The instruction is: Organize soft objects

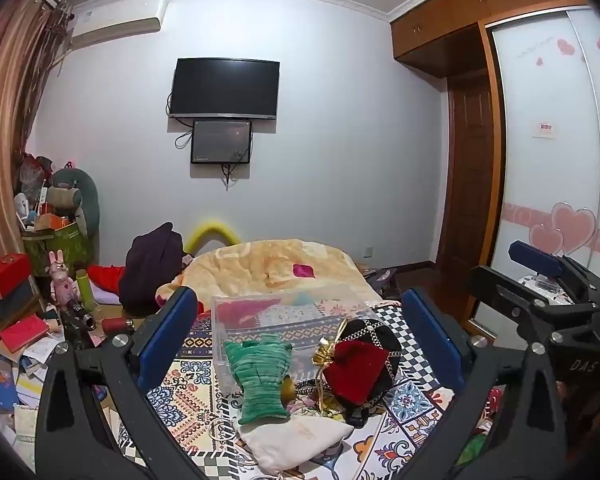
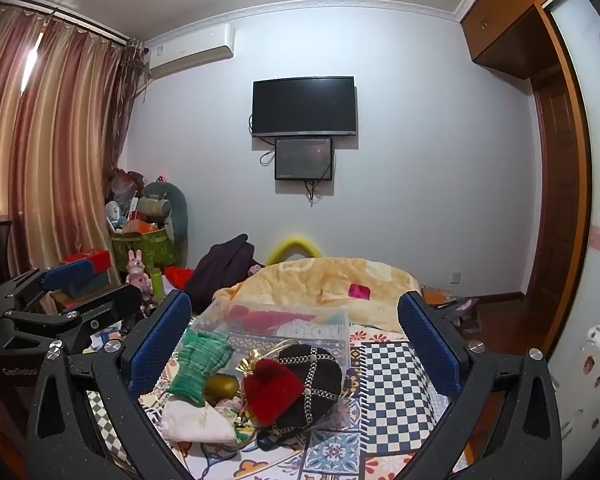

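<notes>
A pile of soft things lies on the patterned bedspread (image 1: 412, 400): a green knitted glove (image 1: 260, 376), a red furry pouch (image 1: 356, 368) with a gold ribbon, a black cap with chain trim (image 1: 376, 336) and a white cloth bag (image 1: 296, 436). Behind them stands a clear plastic box (image 1: 284, 312) holding folded fabrics. My left gripper (image 1: 300, 344) is open and empty above the pile. My right gripper (image 2: 296, 344) is open and empty over the same pile; the glove (image 2: 200, 364), pouch (image 2: 272, 388), cap (image 2: 312, 380), white bag (image 2: 196, 424) and box (image 2: 276, 320) lie between its fingers.
A yellow blanket (image 1: 276, 268) is bunched at the bed's far end beside a dark garment (image 1: 152, 264). Cluttered boxes, books and toys (image 1: 28, 304) fill the left side. A wardrobe (image 1: 548, 160) and door stand at right. The right gripper's body (image 1: 548, 300) shows beside the left.
</notes>
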The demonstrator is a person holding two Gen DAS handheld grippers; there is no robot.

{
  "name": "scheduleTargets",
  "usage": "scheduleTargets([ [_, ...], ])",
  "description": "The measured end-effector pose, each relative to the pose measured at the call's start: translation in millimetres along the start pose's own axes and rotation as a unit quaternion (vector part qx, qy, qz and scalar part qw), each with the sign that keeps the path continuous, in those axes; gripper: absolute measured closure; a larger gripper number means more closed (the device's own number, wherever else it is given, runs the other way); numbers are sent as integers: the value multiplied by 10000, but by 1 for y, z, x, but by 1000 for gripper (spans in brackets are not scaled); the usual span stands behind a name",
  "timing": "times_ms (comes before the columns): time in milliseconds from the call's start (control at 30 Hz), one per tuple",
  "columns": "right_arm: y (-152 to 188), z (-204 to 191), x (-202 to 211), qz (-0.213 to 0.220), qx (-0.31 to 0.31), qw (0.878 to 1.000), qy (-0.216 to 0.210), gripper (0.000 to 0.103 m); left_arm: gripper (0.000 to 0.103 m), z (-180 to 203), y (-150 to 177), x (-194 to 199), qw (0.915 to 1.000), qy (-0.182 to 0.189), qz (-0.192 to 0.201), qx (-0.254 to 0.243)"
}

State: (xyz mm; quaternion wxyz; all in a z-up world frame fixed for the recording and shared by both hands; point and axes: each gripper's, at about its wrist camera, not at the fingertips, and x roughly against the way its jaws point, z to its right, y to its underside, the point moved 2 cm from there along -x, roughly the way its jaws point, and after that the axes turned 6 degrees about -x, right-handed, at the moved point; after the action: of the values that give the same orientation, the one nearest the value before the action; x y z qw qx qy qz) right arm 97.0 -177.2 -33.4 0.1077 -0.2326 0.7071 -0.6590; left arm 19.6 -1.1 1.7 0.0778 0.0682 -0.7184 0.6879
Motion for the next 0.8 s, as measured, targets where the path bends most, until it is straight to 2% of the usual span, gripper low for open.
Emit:
scheduleTargets([
  [800,-3,8,8,45,-114,9999,54,0,0,3,2,4,10000,-26,29,-53],
])
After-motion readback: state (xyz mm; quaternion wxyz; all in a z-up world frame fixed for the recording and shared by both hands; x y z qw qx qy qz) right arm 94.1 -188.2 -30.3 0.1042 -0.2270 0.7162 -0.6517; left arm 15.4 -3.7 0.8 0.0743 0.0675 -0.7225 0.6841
